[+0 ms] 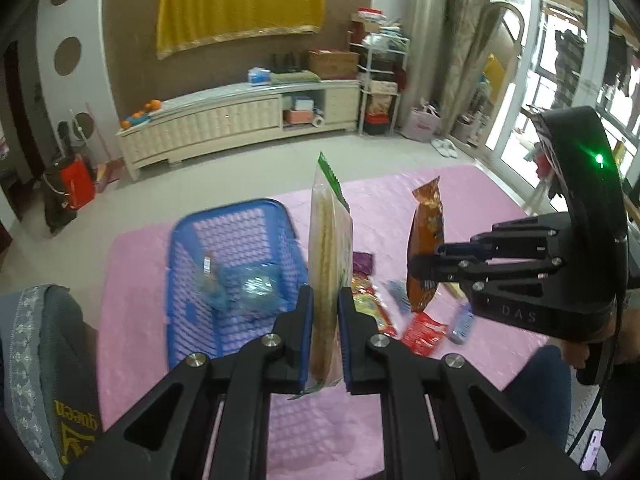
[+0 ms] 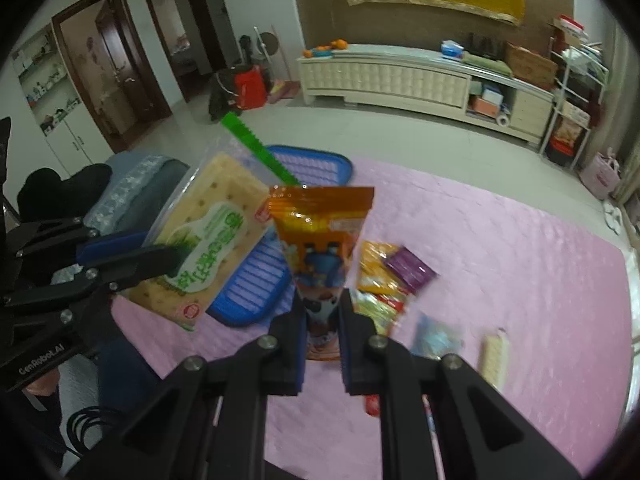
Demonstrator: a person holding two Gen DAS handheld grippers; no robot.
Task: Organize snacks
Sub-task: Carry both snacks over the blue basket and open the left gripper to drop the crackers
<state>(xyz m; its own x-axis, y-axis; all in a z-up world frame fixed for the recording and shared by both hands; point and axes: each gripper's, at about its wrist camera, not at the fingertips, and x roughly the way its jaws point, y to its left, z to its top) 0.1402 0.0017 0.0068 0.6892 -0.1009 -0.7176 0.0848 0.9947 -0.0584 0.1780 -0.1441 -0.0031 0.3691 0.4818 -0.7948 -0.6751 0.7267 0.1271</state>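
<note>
My left gripper (image 1: 325, 320) is shut on a clear cracker pack with a green top (image 1: 328, 264), held upright above the pink mat; the pack also shows in the right wrist view (image 2: 212, 240), with the left gripper (image 2: 176, 258) on it. My right gripper (image 2: 323, 320) is shut on an orange snack bag (image 2: 320, 240), held in the air; the left wrist view shows that bag (image 1: 426, 248) and the right gripper (image 1: 424, 264). A blue plastic basket (image 1: 188, 248) on the mat holds blue-wrapped snacks (image 1: 256, 292); it also shows in the right wrist view (image 2: 256, 276).
Loose snacks lie on the pink mat (image 2: 520, 260): a purple packet (image 2: 410, 268), yellow and red packets (image 2: 378, 276), a light blue packet (image 2: 436, 336), a pale wafer bar (image 2: 496, 356). A grey cushion (image 1: 44, 360) sits at the left. A cream TV cabinet (image 1: 240, 120) stands behind.
</note>
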